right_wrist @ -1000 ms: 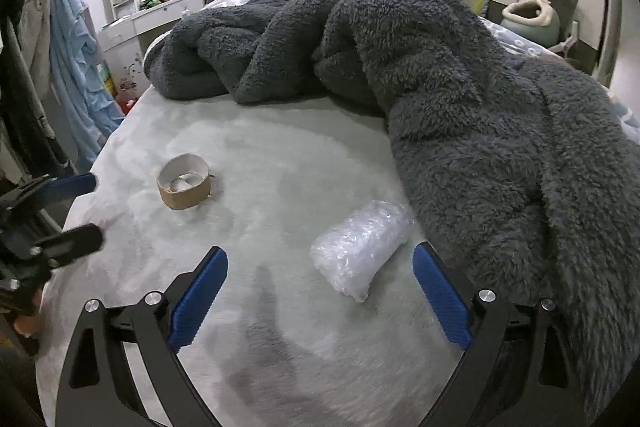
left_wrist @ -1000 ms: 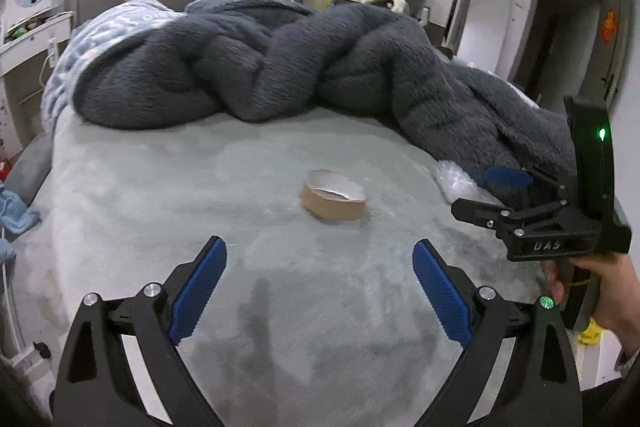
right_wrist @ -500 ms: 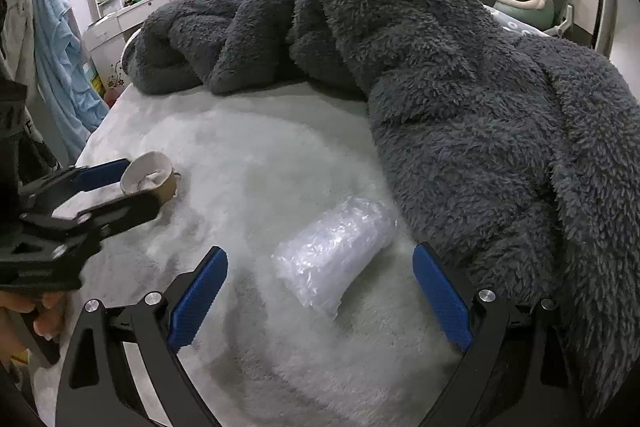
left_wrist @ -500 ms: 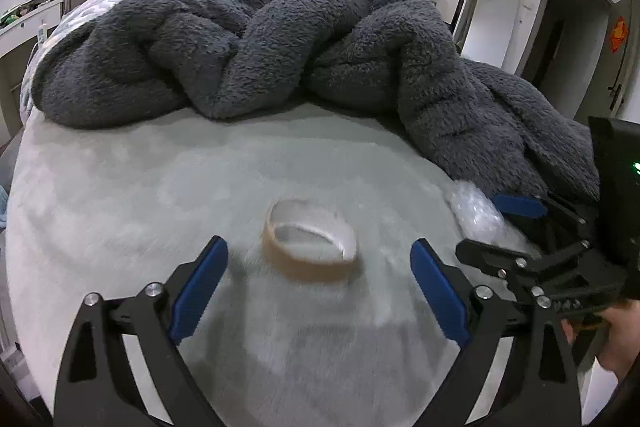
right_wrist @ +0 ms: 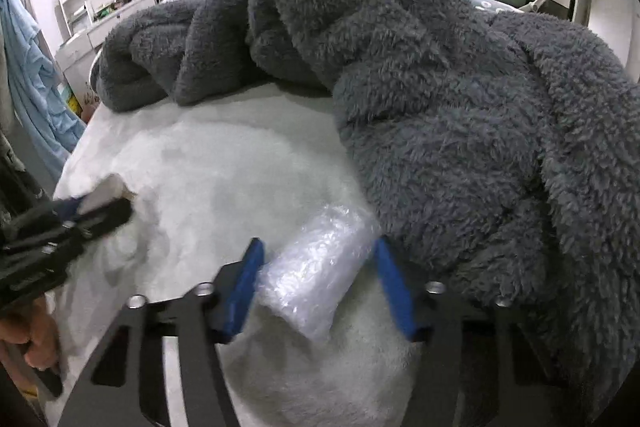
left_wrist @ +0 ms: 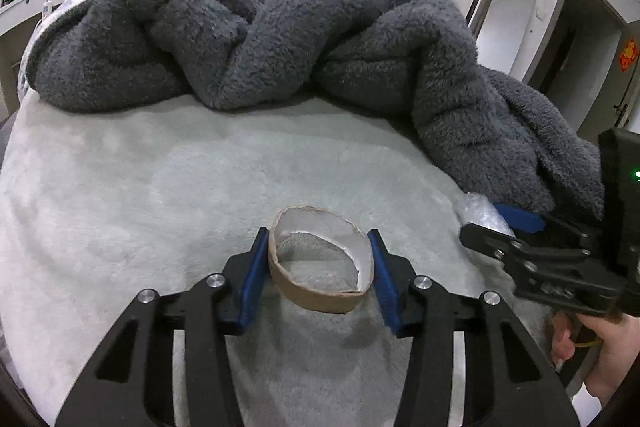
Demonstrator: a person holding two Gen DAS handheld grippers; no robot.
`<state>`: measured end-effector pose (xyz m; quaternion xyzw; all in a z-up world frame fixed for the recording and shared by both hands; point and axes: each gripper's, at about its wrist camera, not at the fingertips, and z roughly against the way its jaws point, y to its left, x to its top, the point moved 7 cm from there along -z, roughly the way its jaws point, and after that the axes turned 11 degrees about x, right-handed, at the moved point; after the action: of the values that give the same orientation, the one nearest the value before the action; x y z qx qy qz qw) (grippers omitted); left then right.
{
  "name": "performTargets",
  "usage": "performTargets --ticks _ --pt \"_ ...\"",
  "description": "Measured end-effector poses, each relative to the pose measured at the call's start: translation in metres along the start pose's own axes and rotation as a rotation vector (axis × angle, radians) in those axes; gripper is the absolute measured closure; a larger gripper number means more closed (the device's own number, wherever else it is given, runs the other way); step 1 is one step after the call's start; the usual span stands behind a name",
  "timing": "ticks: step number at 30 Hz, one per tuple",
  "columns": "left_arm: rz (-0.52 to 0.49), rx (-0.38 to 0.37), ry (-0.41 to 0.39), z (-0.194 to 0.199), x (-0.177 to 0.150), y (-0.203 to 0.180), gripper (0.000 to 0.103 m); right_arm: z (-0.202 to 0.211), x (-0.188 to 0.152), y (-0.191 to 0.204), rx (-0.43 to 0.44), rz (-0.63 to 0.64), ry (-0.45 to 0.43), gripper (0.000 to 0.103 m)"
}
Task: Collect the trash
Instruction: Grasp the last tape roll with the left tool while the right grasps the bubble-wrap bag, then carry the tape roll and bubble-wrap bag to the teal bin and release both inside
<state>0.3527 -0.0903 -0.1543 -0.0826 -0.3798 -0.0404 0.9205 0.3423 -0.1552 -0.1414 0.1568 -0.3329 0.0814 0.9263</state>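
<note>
Cardboard fills my left gripper (left_wrist: 318,273): the empty tape roll core (left_wrist: 320,267) sits on the pale plush bedspread (left_wrist: 120,187) while my closing jaws press its sides. My right gripper (right_wrist: 320,287) is closing around the bubble-wrap roll (right_wrist: 316,267), left pad touching it, right pad just clear. Beyond both, a grey fleece blanket (left_wrist: 280,39) lies heaped.

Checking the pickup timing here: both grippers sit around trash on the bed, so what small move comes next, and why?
Probably finish closing, then lift. The left gripper closes around the cardboard tape core, the right gripper around the bubble wrap roll; both pieces lie on the bedspread.
</note>
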Motion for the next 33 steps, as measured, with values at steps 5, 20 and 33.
performTargets --ticks 5,20,33 --pt "0.014 0.010 -0.024 0.024 -0.005 0.004 0.052 0.006 -0.007 0.006 -0.011 0.030 0.007 0.054" --pt "-0.012 0.123 -0.038 0.133 -0.058 0.030 0.052 0.089 -0.047 0.098 0.157 -0.007 -0.055 0.054" --pt "0.078 0.221 -0.039 0.211 -0.095 0.097 0.052 0.129 -0.061 0.186 0.258 0.057 -0.120 0.054"
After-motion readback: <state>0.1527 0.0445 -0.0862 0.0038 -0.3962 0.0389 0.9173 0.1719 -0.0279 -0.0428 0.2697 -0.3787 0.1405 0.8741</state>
